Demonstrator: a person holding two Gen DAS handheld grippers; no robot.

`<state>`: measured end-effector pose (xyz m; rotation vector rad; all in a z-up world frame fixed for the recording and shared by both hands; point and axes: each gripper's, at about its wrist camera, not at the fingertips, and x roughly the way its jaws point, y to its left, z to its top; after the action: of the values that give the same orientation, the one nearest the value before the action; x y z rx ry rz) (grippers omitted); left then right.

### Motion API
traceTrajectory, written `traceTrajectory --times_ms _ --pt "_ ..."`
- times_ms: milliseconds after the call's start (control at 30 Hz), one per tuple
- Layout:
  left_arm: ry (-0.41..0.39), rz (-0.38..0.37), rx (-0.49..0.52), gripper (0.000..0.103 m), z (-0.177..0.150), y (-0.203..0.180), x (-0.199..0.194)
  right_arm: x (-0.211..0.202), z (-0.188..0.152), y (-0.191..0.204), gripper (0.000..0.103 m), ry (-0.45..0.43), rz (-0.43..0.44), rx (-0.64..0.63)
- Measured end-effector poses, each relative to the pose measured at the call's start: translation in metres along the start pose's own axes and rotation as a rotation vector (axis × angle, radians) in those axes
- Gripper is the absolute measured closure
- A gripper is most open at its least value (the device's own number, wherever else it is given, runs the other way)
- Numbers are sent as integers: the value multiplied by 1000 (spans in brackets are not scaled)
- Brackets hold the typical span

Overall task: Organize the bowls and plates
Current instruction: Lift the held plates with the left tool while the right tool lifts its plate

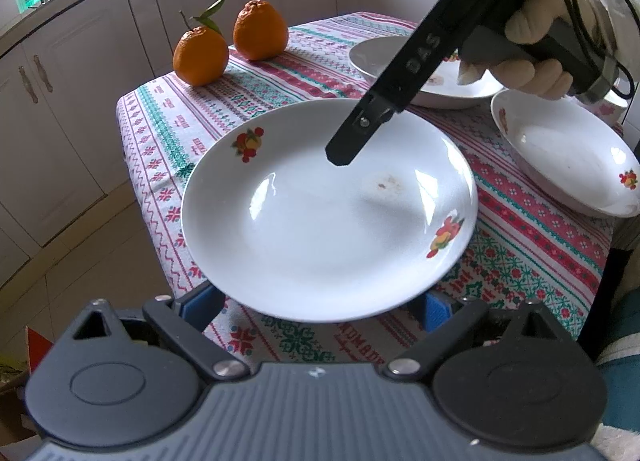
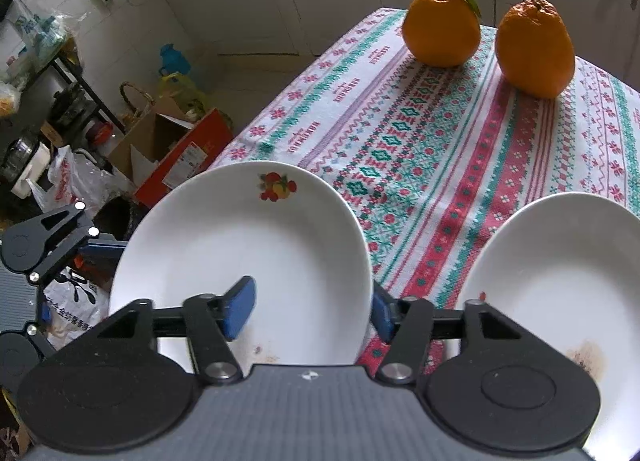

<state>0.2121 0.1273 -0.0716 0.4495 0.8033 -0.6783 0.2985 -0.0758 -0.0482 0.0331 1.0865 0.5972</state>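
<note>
A patterned table (image 1: pixel 520 221) fills the frame. Your nearest plate (image 1: pixel 328 213) sits centre, its near rim between the released left gripper (image 1: pixel 320 309) jaws; your right gripper (image 2: pixel 312 309) straddles its far rim, jaws parted, not gripping.

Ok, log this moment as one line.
left gripper open, fingers beneath plate | right gripper open, straddling plate rim | plate not gripped

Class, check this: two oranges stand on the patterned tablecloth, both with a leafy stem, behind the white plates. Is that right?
Not quite. Only one orange has a leafy stem; the other orange has none. The right wrist view shows it. Both stand on the tablecloth behind the plates.
</note>
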Motion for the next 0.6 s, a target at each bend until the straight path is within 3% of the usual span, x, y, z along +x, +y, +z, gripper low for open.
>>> traceTrajectory --times_ms 67,600 --pt "-5 17 6 6 -1 -2 -1 -2 0 4 8 -13 -19 -4" --pt "-11 52 -73 4 -15 -13 -23 -18 -13 21 3 -44 -40 -59"
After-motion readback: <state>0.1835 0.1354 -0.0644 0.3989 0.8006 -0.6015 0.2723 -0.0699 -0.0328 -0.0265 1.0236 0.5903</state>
